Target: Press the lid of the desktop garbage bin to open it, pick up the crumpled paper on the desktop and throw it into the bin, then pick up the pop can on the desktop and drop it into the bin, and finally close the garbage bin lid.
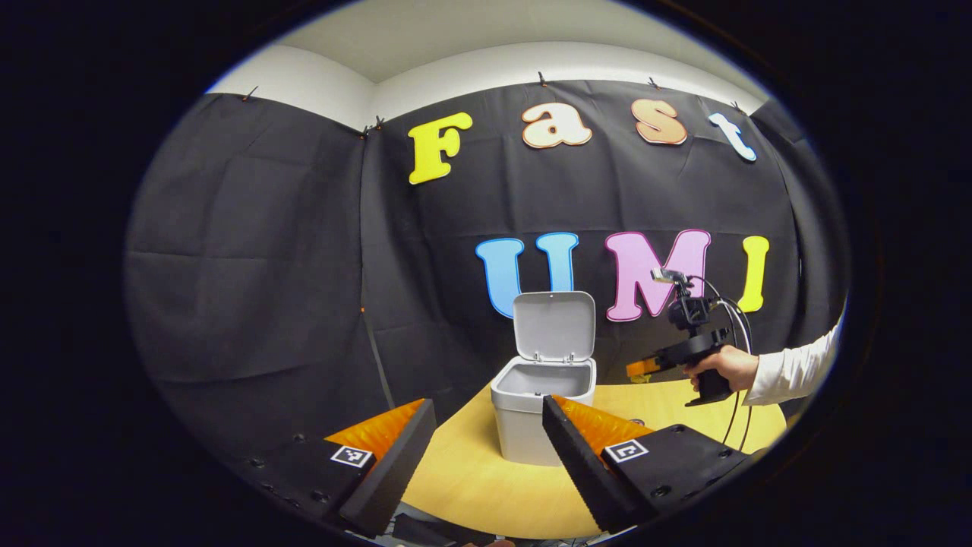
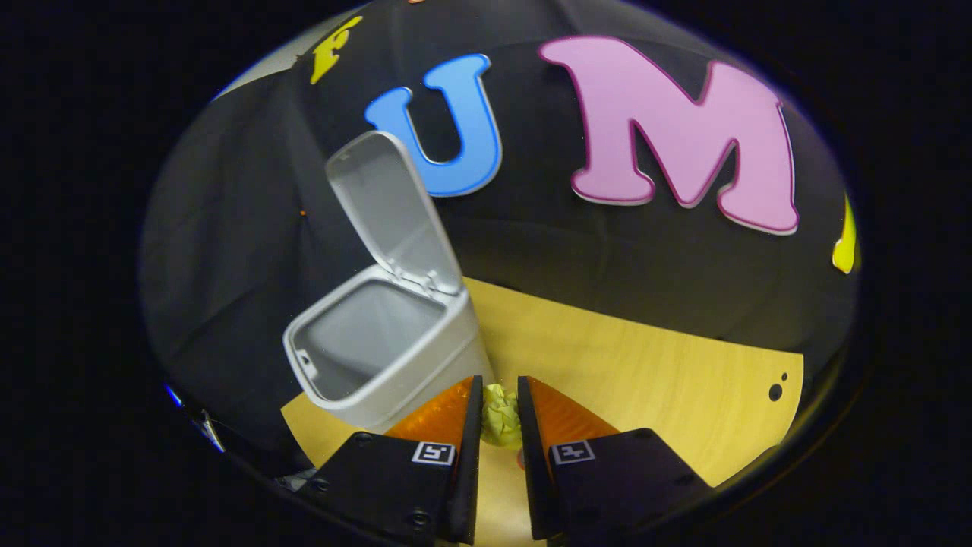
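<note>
The grey desktop bin stands on the yellow wooden table, its lid swung upright and its inside showing. My left gripper is open and wide in front of the bin, with nothing between its fingers. To the right of the bin a hand holds my right gripper above the table. In the right gripper view the crumpled yellow-green paper is pinched between both fingers of my right gripper. The open bin and its raised lid lie just left of it and lower.
A white sleeve reaches in from the right with the hand. Cables loop off the right gripper. The black cloth wall stands close behind the bin. Two small dark holes mark the table at the far right.
</note>
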Motion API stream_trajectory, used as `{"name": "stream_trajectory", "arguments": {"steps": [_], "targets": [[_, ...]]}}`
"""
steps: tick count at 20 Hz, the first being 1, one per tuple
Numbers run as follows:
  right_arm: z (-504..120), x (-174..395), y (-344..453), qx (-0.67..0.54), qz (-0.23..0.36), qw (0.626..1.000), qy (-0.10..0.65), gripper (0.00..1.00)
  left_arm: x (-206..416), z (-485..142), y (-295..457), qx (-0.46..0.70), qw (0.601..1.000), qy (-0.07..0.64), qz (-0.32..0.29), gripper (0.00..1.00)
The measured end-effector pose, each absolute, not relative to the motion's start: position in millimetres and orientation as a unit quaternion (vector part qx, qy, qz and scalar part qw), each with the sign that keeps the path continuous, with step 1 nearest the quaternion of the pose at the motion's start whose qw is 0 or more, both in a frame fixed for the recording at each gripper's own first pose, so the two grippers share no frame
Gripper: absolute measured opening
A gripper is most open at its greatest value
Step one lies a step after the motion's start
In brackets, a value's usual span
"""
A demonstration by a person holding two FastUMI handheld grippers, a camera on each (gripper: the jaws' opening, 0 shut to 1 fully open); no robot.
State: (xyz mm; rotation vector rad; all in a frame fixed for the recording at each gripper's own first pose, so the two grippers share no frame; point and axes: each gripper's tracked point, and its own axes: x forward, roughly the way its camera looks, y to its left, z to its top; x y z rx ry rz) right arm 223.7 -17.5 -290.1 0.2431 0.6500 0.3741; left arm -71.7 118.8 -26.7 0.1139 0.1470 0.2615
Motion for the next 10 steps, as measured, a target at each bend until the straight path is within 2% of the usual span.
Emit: {"name": "stream_trajectory", "arguments": {"steps": [10], "targets": [[-256.8,239.4,-17.9,0.088,0.276,0.946,0.146,0.31,-91.8,-29.1,132.8,0.038,0.985,0.064,0.153,0.95]]}}
